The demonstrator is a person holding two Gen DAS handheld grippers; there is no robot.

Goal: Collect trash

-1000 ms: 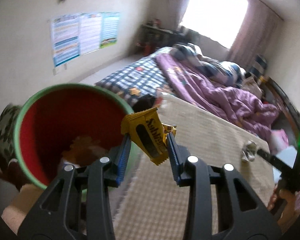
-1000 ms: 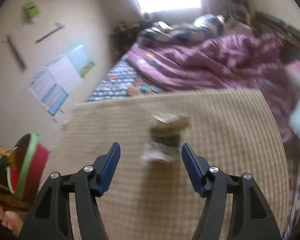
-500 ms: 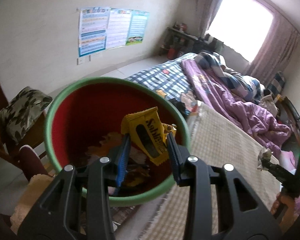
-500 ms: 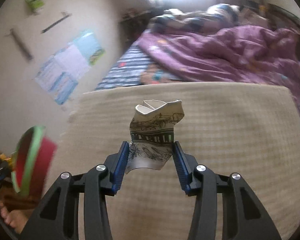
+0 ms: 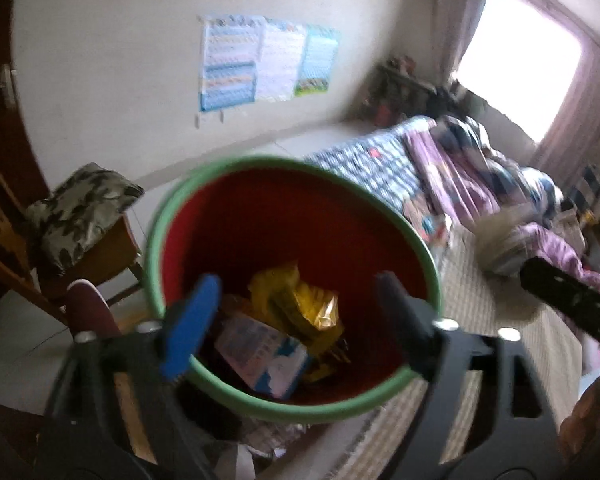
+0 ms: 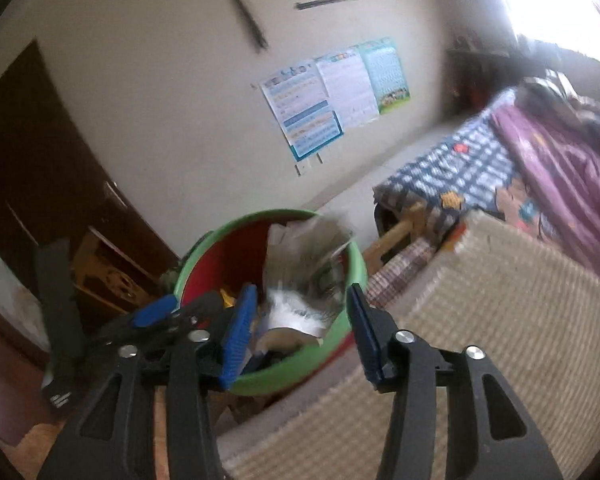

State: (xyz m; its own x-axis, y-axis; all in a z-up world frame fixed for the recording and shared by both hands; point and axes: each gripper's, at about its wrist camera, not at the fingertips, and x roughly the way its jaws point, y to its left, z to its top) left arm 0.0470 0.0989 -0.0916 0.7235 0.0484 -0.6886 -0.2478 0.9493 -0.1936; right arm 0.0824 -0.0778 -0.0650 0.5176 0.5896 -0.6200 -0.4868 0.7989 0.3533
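Overhead, both cameras look down on a bed [image 5: 452, 168] with a purple quilt [image 6: 572, 168] and a checked blanket [image 6: 460, 160], its near end covered by a woven beige mat [image 6: 500, 340]. Off the mat's edge stands a red bin [image 5: 260, 220] with a green rim, in front of a cream wall carrying posters [image 5: 268, 60]. A chair with a patterned cushion [image 5: 80, 208] sits beside the bin.

Inside the bin lie a yellow wrapper [image 5: 300, 300] and a white and blue packet [image 5: 260, 352], on top of darker scraps.

The left tool [image 5: 296, 312] hangs over the bin's mouth, its jaws spreading wide apart with nothing between them; the yellow wrapper lies below, in the bin.

The right tool [image 6: 300, 316] points at the bin from the mat side, its jaws also spreading. A crumpled printed paper [image 6: 308, 272], blurred, sits in the gap between them over the bin's rim, and neither of its fingers [image 6: 240, 328] appears to press on it. In the left view the same paper shows as a blur ahead of the right tool's dark tip.
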